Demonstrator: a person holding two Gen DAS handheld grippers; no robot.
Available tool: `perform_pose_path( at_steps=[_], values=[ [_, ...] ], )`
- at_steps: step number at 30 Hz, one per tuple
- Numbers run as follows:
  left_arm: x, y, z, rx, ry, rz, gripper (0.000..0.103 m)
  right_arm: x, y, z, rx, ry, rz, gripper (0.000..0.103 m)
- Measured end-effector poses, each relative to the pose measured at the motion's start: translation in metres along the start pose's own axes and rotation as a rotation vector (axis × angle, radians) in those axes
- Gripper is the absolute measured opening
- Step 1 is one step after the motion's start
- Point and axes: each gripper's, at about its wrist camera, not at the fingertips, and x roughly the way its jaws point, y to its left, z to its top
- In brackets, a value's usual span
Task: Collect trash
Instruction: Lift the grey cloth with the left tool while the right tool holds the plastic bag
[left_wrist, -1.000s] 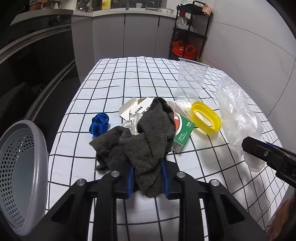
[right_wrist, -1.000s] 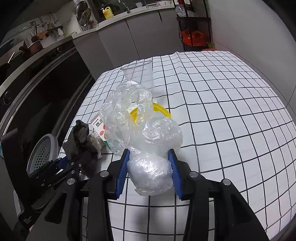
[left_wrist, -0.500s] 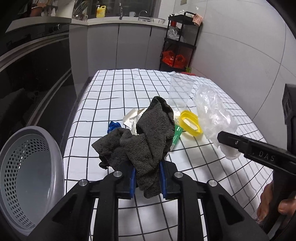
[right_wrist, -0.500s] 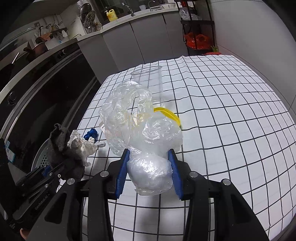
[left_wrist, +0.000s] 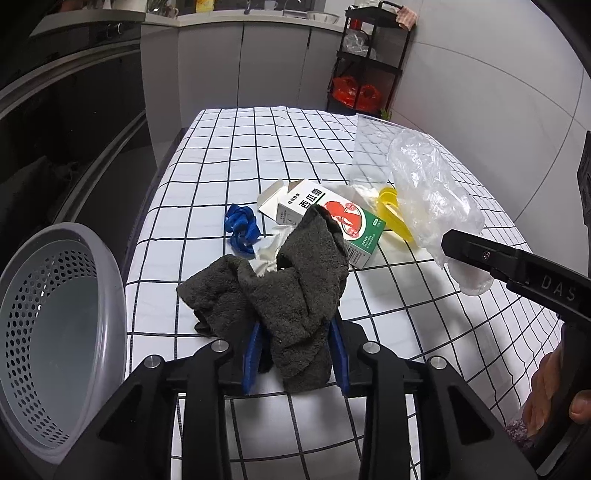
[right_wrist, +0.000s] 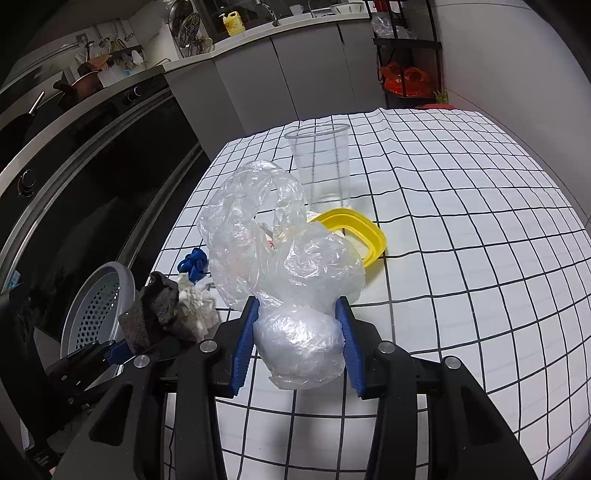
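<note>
The left tool (left_wrist: 295, 354) gripped a rag (left_wrist: 288, 288); the right tool (right_wrist: 299, 347) gripped a bag (right_wrist: 280, 258). The basket (left_wrist: 55, 332) sat lower left, nearer the left tool

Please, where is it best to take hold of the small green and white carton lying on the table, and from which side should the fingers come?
Probably grip the carton across its two long narrow sides, coming from above near its green end. It lies flat, so those sides are exposed. The dark cloth in the left gripper hangs in front, and the yellow lid sits close beside it.
</note>
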Motion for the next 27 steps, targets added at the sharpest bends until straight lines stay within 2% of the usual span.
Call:
perform_pose_path(
  at_steps=[4, 6, 8, 13, 15, 22, 27],
  values=[
    [-0.002, 0.004, 0.000, -0.013, 0.005, 0.000, 0.033, 0.001, 0.000, 0.000, -0.003, 0.003, 0.001, 0.041],
    [-0.003, 0.005, 0.000, -0.019, 0.003, 0.004, 0.042, 0.001, 0.001, 0.000, -0.002, 0.004, 0.001, 0.041],
    [-0.008, 0.007, 0.001, -0.023, -0.017, 0.021, 0.059, 0.001, 0.001, 0.000, -0.003, 0.002, 0.002, 0.041],
    [-0.013, 0.007, 0.003, -0.018, -0.050, 0.040, 0.062, 0.001, 0.001, 0.000, -0.003, 0.003, 0.003, 0.041],
    [-0.013, 0.007, 0.003, -0.014, -0.051, 0.046, 0.059, 0.001, 0.001, 0.000, -0.003, 0.003, 0.002, 0.041],
    [-0.020, 0.010, 0.005, -0.018, -0.058, 0.024, 0.024, 0.001, 0.001, 0.000, -0.005, 0.002, 0.005, 0.041],
    [-0.027, 0.013, 0.007, -0.028, -0.071, 0.009, 0.022, 0.001, 0.001, 0.000, -0.004, 0.001, 0.005, 0.041]
  ],
)
